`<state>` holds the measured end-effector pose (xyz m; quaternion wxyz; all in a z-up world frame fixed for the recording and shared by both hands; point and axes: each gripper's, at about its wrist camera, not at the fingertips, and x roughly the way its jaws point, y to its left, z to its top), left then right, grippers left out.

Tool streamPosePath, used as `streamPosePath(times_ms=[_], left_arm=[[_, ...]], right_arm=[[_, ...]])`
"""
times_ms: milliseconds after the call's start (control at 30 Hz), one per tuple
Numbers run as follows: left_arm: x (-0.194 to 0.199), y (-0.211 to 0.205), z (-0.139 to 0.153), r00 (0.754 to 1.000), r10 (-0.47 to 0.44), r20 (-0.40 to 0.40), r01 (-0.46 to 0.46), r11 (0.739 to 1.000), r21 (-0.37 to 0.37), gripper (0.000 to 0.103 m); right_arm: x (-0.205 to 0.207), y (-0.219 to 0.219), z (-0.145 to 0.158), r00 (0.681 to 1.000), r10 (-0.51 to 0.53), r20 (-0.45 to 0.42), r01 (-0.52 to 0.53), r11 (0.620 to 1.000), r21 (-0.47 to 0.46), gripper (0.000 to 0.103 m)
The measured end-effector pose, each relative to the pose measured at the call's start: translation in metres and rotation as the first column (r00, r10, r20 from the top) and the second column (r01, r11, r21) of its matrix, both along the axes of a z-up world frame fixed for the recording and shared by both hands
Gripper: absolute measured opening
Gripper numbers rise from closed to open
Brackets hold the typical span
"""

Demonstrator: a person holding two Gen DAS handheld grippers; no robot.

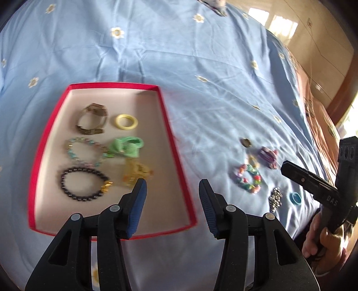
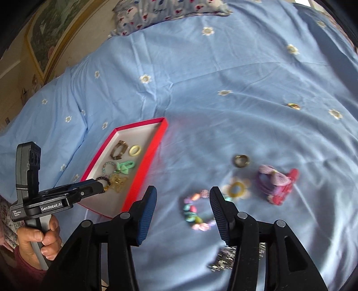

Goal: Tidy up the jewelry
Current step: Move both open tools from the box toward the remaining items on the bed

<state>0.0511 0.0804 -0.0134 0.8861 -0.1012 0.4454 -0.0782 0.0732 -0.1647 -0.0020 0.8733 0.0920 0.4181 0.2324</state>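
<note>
A red tray (image 1: 179, 161) on the blue sheet holds a watch (image 1: 92, 119), a yellow ring (image 1: 126, 120), a green bow (image 1: 126, 147), two bead bracelets and a gold piece. My left gripper (image 1: 172, 187) is open and empty above the tray's right rim. To the right, a colourful bead bracelet (image 2: 194, 212), a metal ring (image 2: 241, 160), a purple hair tie (image 2: 275, 183) and a silver chain piece (image 2: 223, 257) lie loose on the sheet. My right gripper (image 2: 183, 193) is open above the colourful bracelet and holds nothing.
A small blue ring (image 1: 295, 198) lies by the silver piece. A gold ring (image 2: 294, 105) sits farther off on the sheet. A patterned pillow (image 2: 170, 13) lies at the bed's far end. A hand (image 2: 40, 241) holds the left gripper's handle.
</note>
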Motion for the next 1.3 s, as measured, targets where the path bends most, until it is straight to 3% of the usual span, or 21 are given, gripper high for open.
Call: streamPosePath(times_ms=[567,1300], left_arm=[[0.009,-0.067,-0.011,0.991,-0.127,-0.037,0.127,0.992,0.014,0.048],[0.048,-0.109,-0.027,0.975,-0.205,-0.085,0.209,0.977,0.033,0.048]], right_arm=[[-0.020,-0.094,-0.016,0.980,-0.195,-0.038,0.196,0.981,0.014,0.051],[0.017,-0.081,-0.018,0.989,-0.146,-0.032,0.146,0.989,-0.012,0.050]])
